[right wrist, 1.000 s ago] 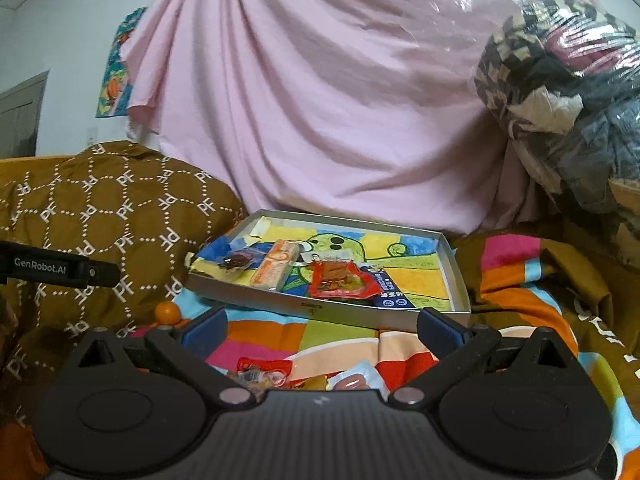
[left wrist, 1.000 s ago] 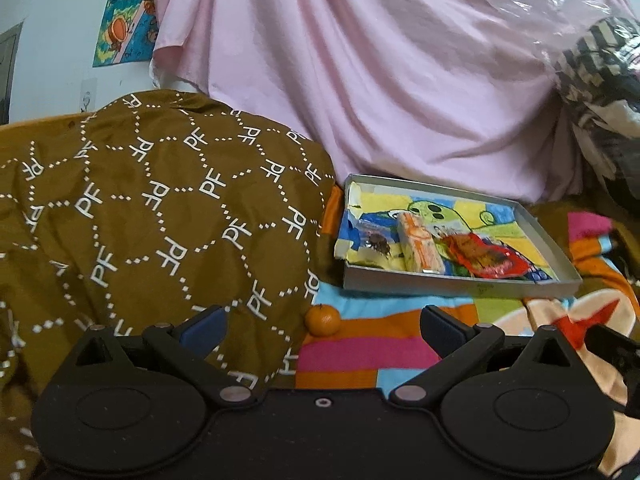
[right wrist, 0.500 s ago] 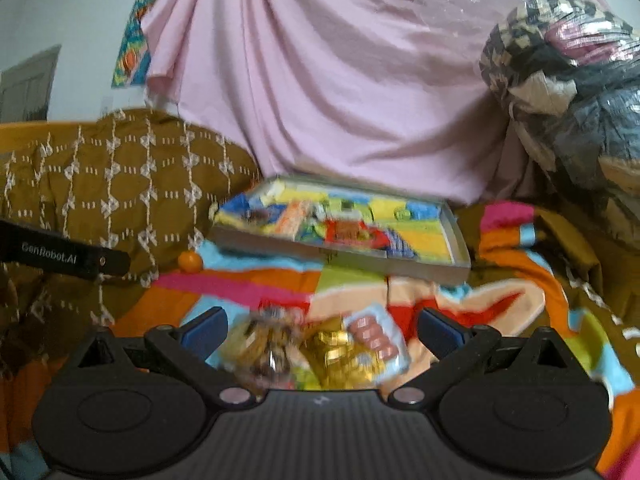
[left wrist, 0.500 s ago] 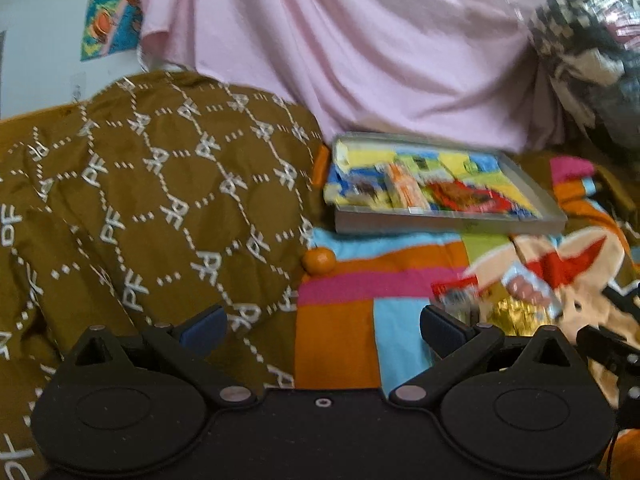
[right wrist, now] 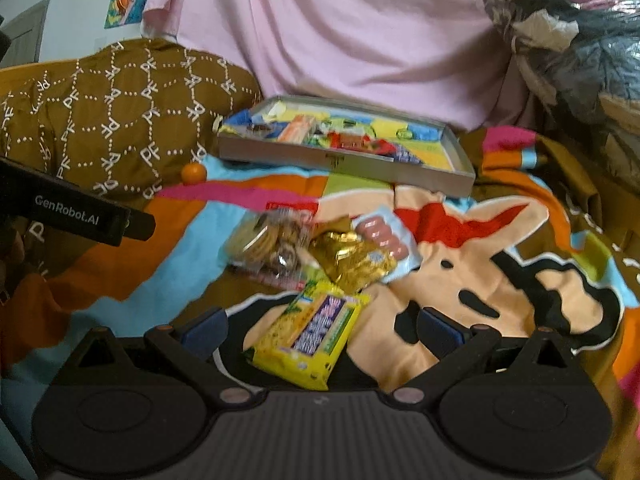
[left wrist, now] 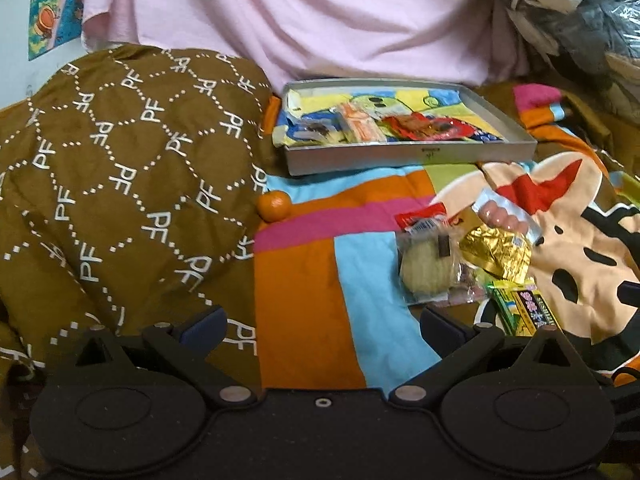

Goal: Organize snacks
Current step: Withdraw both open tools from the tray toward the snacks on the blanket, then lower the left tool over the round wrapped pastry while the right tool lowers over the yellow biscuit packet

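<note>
the right gripper (right wrist: 320,330) hangs low over the blanket (right wrist: 460,280) with its jaws spread wide and nothing between the pads; the yellow packet (right wrist: 316,334) lies flat on the cloth in the gap, touching neither finger as far as the view shows. just beyond it sits a loose heap of snacks: a gold wrapper (right wrist: 352,258) in the middle, a clear cookie pack (right wrist: 268,244) to its left with a red-edged packet under its far end, and a pale blue sausage pack (right wrist: 386,240) to its right, all overlapping. farther back the grey tray (right wrist: 344,162) rests on the blanket, holding an orange packet (right wrist: 296,130), a red packet (right wrist: 354,142) and a dark one at its left end, side by side along the near wall. a small orange (right wrist: 194,173) lies near the tray's left corner, against the brown quilt (right wrist: 120,120). pink cloth (right wrist: 340,32) hangs behind.

the left gripper (left wrist: 322,326) is also wide apart and empty, held over the orange and blue patches of blanket (left wrist: 320,280). the snack heap lies ahead and to its right: cookie pack (left wrist: 426,266), gold wrapper (left wrist: 496,250), sausage pack (left wrist: 504,216), and the yellow packet (left wrist: 520,308) just beyond the right finger. the orange (left wrist: 274,206) sits at the quilt's (left wrist: 120,180) edge, the tray (left wrist: 404,154) beyond it. in the right view the left tool shows as a black bar at the left edge.
</note>
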